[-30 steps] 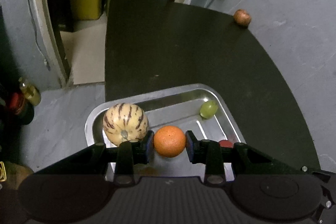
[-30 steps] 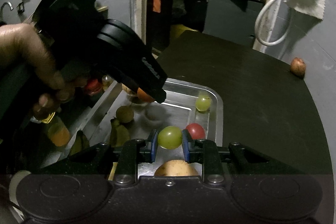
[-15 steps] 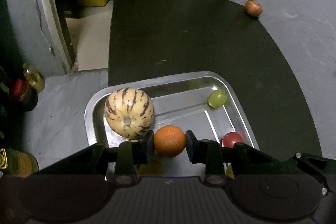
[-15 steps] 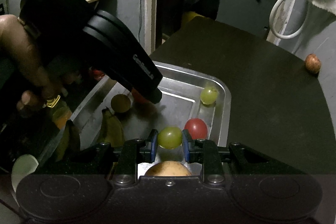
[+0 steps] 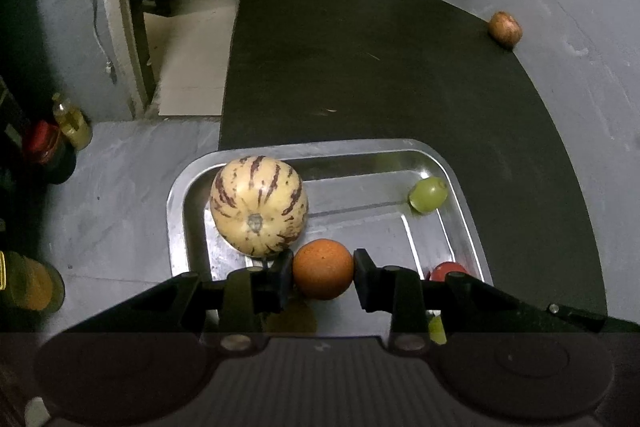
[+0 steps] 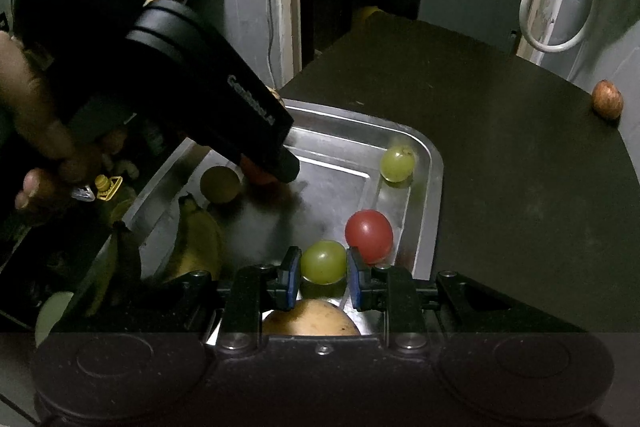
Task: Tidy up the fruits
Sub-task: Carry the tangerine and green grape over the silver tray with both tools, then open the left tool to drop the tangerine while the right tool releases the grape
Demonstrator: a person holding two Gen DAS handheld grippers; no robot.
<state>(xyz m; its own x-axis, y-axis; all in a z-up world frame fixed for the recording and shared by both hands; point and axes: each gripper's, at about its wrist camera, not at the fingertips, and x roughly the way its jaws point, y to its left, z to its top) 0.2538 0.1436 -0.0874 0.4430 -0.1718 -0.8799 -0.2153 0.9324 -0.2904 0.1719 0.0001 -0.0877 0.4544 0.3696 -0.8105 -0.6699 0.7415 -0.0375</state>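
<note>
Fruits mostly fill the tray; left gripper jaws pinch an orange, right gripper a green grape; one brown fruit waits at the table's far edge.

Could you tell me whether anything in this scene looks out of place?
Yes: one brownish round fruit sits alone at the far edge of the dark table, well apart from the metal tray that holds the other fruit. Nothing looks spilled or damaged.

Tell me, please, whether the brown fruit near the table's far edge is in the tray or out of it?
Out: the brown fruit sits alone on the dark table, far beyond the tray.
</note>
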